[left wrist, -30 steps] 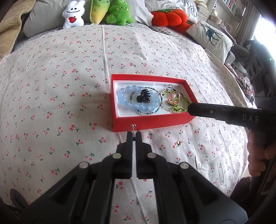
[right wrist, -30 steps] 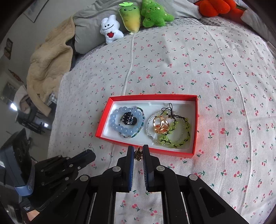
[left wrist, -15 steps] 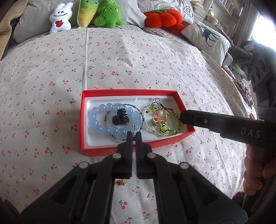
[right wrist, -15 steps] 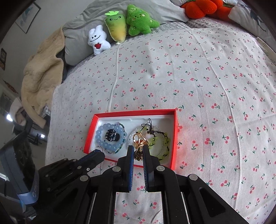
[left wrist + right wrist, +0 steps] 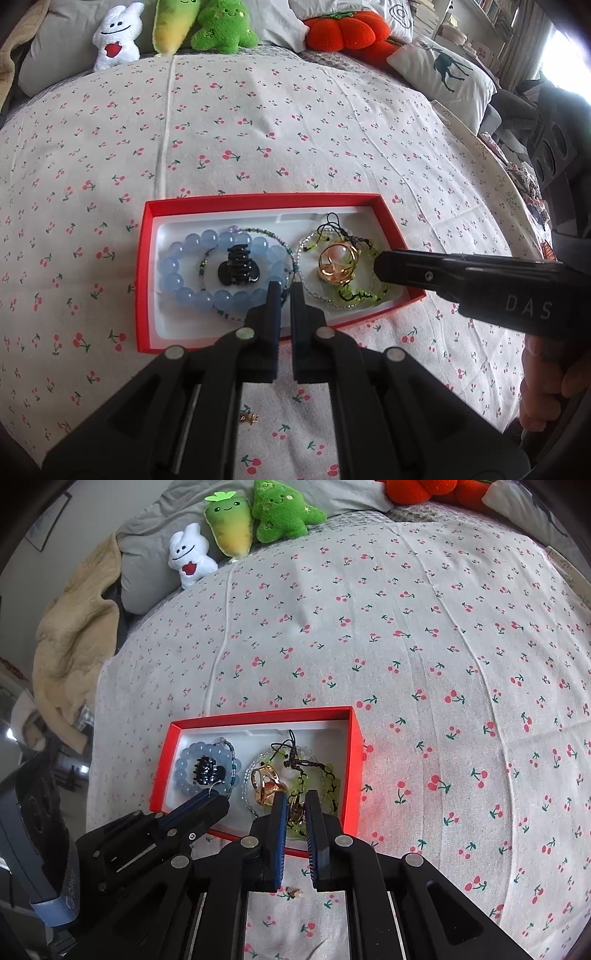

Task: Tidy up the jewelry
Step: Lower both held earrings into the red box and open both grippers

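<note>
A red box (image 5: pixel 144 280) with a white lining lies on the cherry-print bedspread. It holds a blue bead bracelet (image 5: pixel 177 280), a black hair claw (image 5: pixel 238 269), gold rings (image 5: pixel 338 264) and a green bracelet (image 5: pixel 360 297). My left gripper (image 5: pixel 284 291) hovers over the box's near middle. It is shut on a thin silver loop (image 5: pixel 214 787) that sticks out of its tips (image 5: pixel 212 799). My right gripper (image 5: pixel 295 812) is over the box's right half, shut on a small gold ornament (image 5: pixel 295 808). From the side, the right gripper (image 5: pixel 380 264) nearly touches the rings.
A tiny gold earring (image 5: pixel 248 418) lies loose on the bedspread in front of the box, also seen under my right gripper (image 5: pixel 293 891). Plush toys (image 5: pixel 118 35) and pillows (image 5: pixel 443 74) line the bed's far edge. A tan blanket (image 5: pixel 74 635) hangs at the left.
Both grippers have moved forward from the box's near wall to over its inside and sunk a little. Both stay shut on their small pieces.
</note>
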The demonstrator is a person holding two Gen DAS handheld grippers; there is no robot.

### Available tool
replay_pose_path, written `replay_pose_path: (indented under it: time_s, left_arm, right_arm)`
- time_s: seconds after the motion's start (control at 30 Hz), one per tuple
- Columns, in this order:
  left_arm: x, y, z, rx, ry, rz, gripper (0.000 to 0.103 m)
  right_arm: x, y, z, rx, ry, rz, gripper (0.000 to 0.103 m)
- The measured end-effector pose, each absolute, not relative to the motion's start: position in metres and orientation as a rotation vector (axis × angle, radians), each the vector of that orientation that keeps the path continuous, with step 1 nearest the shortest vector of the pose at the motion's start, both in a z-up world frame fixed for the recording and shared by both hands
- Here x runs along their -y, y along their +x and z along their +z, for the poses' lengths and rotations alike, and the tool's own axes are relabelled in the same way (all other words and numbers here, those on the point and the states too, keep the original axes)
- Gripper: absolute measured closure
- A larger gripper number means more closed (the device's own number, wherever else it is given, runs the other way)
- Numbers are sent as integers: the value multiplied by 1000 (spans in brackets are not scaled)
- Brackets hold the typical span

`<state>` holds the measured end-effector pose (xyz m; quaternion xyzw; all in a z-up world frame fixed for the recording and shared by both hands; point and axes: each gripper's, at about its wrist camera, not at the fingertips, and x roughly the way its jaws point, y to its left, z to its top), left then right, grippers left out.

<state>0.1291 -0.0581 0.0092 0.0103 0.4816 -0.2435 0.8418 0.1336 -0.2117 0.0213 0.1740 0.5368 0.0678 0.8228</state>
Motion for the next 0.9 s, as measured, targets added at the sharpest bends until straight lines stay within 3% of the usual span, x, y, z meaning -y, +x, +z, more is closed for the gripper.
replay_pose_path:
  time_s: [0.1, 0.17, 0.3, 0.5, 0.53, 0.6, 0.63, 0.73, 0.9]
  left_arm:
    - [58, 128, 10, -1019, 28, -512, 89]
    - [58, 126, 13, -1014, 33, -513, 83]
    - [56, 121, 20, -1000, 41, -512, 75]
    - [44, 105, 31, -993, 28, -480, 50]
    - [41, 102, 32, -994, 23, -470, 46]
    - [37, 96, 32, -1007, 19, -446, 39]
    - [34, 93, 32, -1013, 18, -434, 35]
    - [27, 85, 30, -1032, 15, -396, 24]
    - [18, 73, 23, -1068, 18, -348, 22]
  right_arm:
    - [214, 133, 23, -1134, 398, 157, 92]
    - [215, 133, 25, -1130, 399, 150, 80]
    - [216, 131, 30, -1124, 386, 152, 80]
    - [219, 121, 44, -1104, 381, 167, 78]
    - [219, 118, 46, -1099, 380, 169, 75]
    - [221, 112, 49, -1092, 373, 167, 57]
    - [222, 109, 51, -1086, 370, 164, 44]
    - [223, 99, 53, -1085, 344, 164, 43]
    - [227, 80, 53, -1091, 319, 148, 33]
